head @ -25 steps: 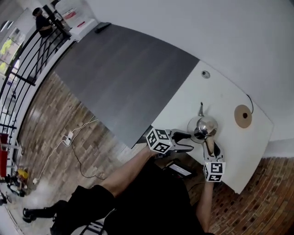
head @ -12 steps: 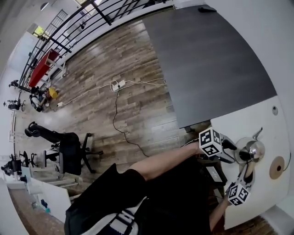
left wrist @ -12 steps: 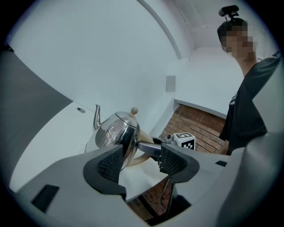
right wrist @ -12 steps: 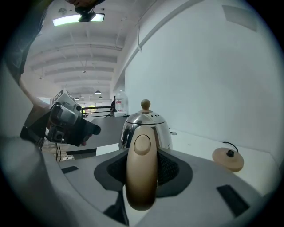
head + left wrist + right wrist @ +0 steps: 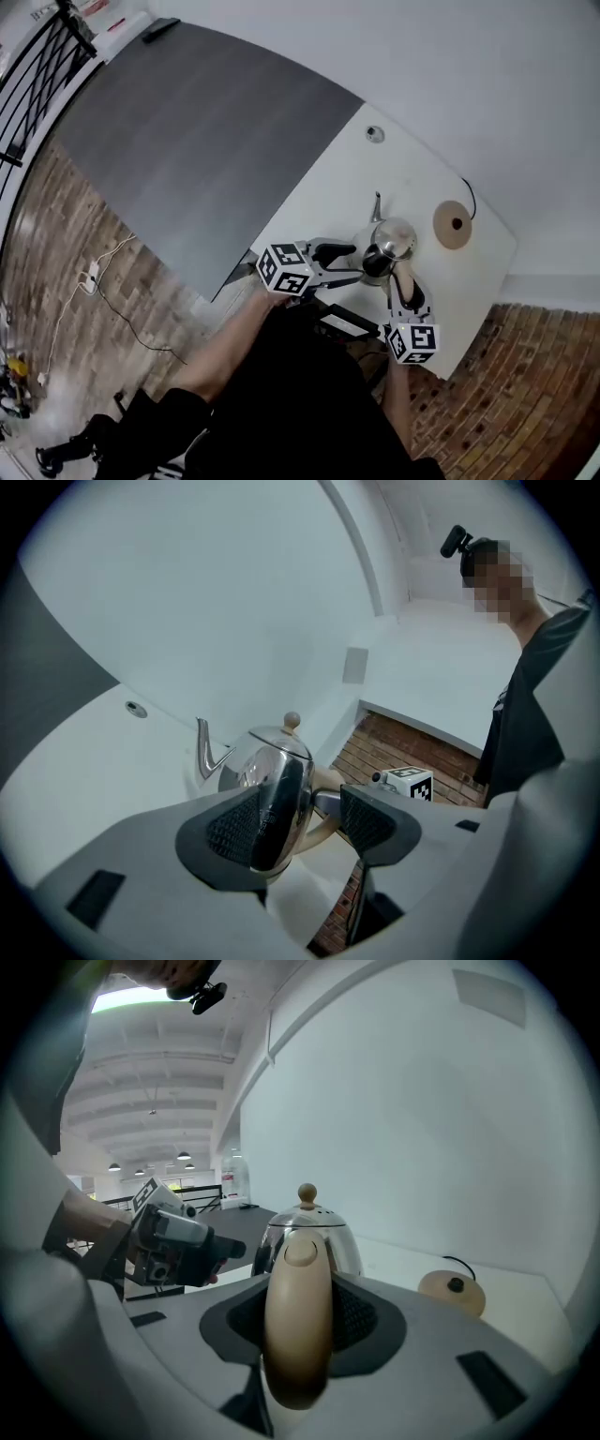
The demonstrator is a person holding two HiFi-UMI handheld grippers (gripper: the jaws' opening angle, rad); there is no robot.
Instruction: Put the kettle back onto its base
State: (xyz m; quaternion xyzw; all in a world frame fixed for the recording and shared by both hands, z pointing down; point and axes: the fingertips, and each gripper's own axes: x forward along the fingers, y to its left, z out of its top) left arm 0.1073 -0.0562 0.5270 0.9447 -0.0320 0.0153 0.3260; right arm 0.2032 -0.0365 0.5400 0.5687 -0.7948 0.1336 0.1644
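Note:
The shiny steel kettle is over the white table, left of its round tan base. My right gripper comes from the near side and is shut on the kettle's beige handle; its jaws have just been closing on it. The left gripper reaches in from the left and is open around the kettle body. One of its pads lies against the steel side and the other stands apart. The kettle's bottom is hidden, so I cannot tell whether it rests on the table.
A black cord runs from the base to the wall. A round grommet sits in the white table, and a grey table adjoins it on the left. A dark device lies below the near edge, over brick-patterned floor.
The head view swung out over the floor and back. Both grippers stayed at the kettle, which now seems a little closer to the base.

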